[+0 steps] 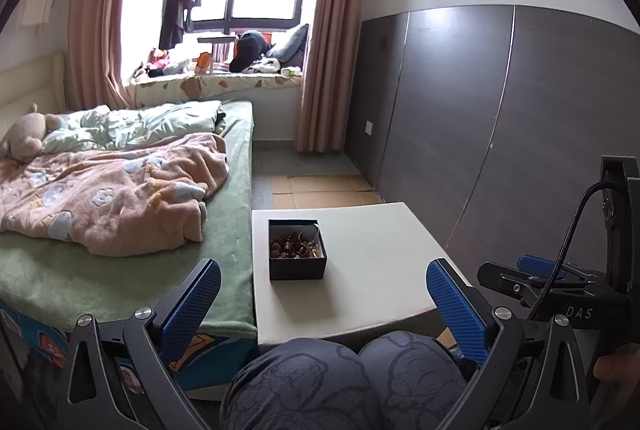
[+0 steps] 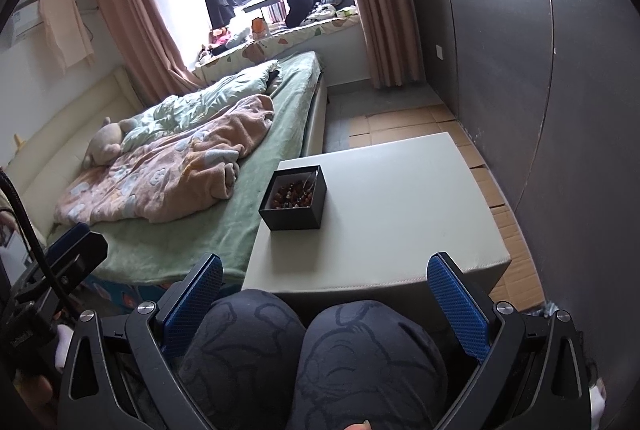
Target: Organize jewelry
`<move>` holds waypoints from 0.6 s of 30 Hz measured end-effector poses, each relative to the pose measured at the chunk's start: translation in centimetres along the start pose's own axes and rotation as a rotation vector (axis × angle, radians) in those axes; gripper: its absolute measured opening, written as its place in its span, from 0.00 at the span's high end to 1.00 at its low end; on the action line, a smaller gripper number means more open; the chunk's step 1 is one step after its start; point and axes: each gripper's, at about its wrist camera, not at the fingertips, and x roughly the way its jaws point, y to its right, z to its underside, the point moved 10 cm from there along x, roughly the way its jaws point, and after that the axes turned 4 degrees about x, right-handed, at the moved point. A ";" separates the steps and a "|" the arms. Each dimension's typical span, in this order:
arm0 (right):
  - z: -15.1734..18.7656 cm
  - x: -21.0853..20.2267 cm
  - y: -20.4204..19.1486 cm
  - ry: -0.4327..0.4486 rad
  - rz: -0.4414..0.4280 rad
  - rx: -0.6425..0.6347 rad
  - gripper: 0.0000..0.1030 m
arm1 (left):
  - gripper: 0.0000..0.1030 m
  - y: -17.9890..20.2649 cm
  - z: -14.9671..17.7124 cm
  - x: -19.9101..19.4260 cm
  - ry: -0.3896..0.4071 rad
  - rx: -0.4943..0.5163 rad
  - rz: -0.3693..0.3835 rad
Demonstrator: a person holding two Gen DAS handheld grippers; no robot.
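A small black box (image 1: 297,263) (image 2: 292,216) stands on the left part of a white table (image 1: 372,270) (image 2: 392,198). It holds brown and amber beads (image 1: 289,247) (image 2: 291,195) and a thin silvery ring-shaped piece (image 1: 310,232). My left gripper (image 1: 324,304) is open, held back over the person's knees (image 1: 344,378), short of the table's near edge. My right gripper (image 2: 325,300) is open too, also above the knees (image 2: 312,358) and well short of the box. Nothing is between either pair of blue pads (image 1: 192,304) (image 2: 458,304).
A bed (image 1: 120,230) (image 2: 180,190) with a pink blanket and a plush toy (image 1: 26,136) touches the table's left side. Dark wardrobe panels (image 1: 500,118) (image 2: 540,70) run along the right. Cardboard sheets (image 1: 320,190) cover the floor beyond the table. The other gripper shows at each view's edge.
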 end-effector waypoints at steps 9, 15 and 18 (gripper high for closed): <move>-0.6 -1.3 0.1 0.038 -0.004 0.016 0.00 | 0.00 0.2 0.0 -0.1 -0.001 0.005 0.000; -0.7 -1.4 0.2 0.036 0.000 0.018 0.00 | 0.00 0.1 -0.2 -0.1 0.002 0.009 -0.003; -0.7 -1.4 0.3 0.031 0.002 0.013 0.00 | 0.00 0.2 -0.1 0.1 -0.004 0.012 0.001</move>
